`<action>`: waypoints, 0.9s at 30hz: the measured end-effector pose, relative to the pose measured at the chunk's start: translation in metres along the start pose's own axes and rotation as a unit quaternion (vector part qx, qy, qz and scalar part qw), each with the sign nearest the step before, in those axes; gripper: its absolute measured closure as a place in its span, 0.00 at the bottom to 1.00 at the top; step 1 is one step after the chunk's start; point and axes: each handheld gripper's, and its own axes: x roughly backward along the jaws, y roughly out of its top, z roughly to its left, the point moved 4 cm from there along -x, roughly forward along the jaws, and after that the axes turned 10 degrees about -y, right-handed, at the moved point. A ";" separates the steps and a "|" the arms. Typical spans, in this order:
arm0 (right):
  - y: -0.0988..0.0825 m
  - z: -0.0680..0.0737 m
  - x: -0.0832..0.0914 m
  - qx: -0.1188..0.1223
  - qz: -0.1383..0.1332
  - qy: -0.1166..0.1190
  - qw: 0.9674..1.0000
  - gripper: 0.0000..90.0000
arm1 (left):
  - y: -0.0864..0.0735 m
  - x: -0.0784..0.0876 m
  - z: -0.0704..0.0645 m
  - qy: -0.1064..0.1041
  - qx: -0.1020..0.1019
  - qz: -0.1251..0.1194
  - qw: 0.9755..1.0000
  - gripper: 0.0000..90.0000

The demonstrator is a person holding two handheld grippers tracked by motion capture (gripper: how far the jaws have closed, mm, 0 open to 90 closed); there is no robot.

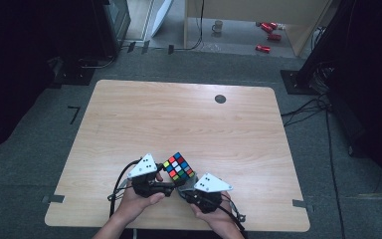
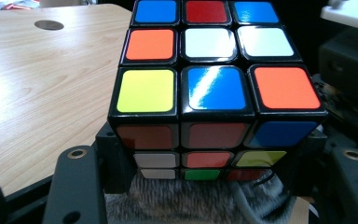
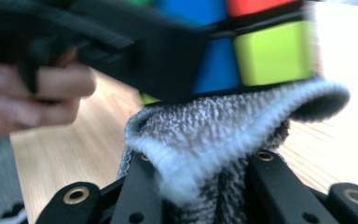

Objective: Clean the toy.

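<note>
In the high view, the cube (image 1: 178,167) is seen at the table's (image 1: 179,114) six o'clock edge, between the left gripper (image 1: 165,183) and right gripper (image 1: 188,188). In the left gripper view, the cube (image 2: 214,88) is clamped between that gripper's jaws. In the right gripper view, a grey cloth (image 3: 214,140) is pinched beneath the cube (image 3: 265,51).

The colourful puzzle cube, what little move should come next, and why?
Probably rub the grey fuzzy cloth along the underside of the colourful puzzle cube. The left gripper clamps the cube from both sides, holding it above the wooden table, and the right gripper pinches the cloth right beneath it.
</note>
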 end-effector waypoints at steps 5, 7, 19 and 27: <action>0.007 -0.021 0.007 -0.038 -0.019 -0.022 0.999 0.85 | 0.001 0.000 0.000 -0.002 0.001 -0.004 1.000 0.39; 0.006 -0.022 0.007 -0.044 -0.019 -0.025 0.999 0.85 | 0.001 -0.001 0.000 -0.002 0.002 -0.003 1.000 0.39; 0.007 -0.029 0.009 -0.052 -0.028 -0.042 0.997 0.85 | 0.001 -0.002 -0.001 -0.002 0.000 -0.001 1.000 0.39; 0.002 -0.005 0.003 0.016 -0.013 -0.014 1.000 0.85 | 0.002 0.001 0.001 0.003 0.003 -0.005 1.000 0.39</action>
